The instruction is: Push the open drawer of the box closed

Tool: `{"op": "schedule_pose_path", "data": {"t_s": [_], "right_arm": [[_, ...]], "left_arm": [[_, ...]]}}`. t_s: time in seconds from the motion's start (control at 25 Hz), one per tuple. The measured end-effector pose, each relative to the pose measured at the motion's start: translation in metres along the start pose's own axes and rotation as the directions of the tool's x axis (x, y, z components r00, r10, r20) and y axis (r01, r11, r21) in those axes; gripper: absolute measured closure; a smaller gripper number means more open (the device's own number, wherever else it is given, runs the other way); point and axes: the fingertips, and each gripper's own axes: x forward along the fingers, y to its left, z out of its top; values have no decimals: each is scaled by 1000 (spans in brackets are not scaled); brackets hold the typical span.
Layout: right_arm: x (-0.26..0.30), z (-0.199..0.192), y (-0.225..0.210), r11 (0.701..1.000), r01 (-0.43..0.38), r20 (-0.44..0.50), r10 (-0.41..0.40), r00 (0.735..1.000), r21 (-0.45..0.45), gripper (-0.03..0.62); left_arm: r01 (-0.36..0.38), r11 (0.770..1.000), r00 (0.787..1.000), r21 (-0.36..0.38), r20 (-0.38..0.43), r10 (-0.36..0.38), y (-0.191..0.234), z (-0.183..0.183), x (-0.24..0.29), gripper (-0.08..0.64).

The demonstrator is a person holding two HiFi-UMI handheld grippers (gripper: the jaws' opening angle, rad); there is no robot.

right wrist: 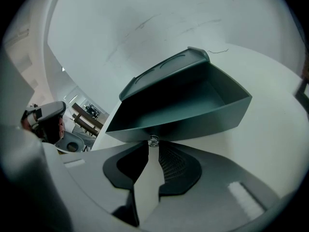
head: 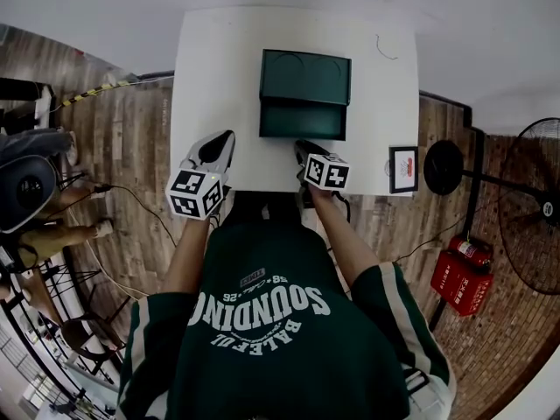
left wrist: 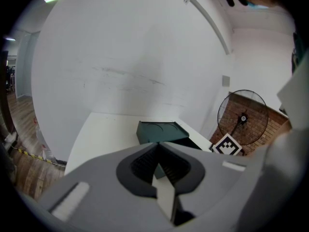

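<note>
Pinching the knob of the open drawer, the right gripper may slide the unbraced green box, central on the desk, toward the far edge, since the left gripper hangs empty, fingers pressed together.

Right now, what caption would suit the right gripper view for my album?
Two fingers closed on the small knob of the open green drawer, white table beneath.
</note>
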Motion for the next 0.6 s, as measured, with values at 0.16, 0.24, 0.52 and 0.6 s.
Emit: {"op": "schedule_pose_path", "data": {"t_s": [0.16, 0.24, 0.52, 0.6], "right_arm": [[6, 10, -1, 1000, -21, -8, 21, 1000, 22, 523], [10, 17, -2, 999, -25, -7, 25, 1000, 21, 525], [22, 39, -4, 1000, -19, 3, 18, 1000, 14, 523], [26, 47, -5, 1000, -16, 10, 16, 1000, 17, 523]], "left_arm": [[-5, 1000, 1000, -3, 4, 5, 4, 2, 1, 508], [-8, 1000, 1000, -3, 5, 8, 8, 4, 1, 508], [-13, 1000, 1000, -10, 5, 13, 19, 10, 5, 508], [-14, 1000, 1000, -10, 3, 14, 21, 11, 5, 508]]}}
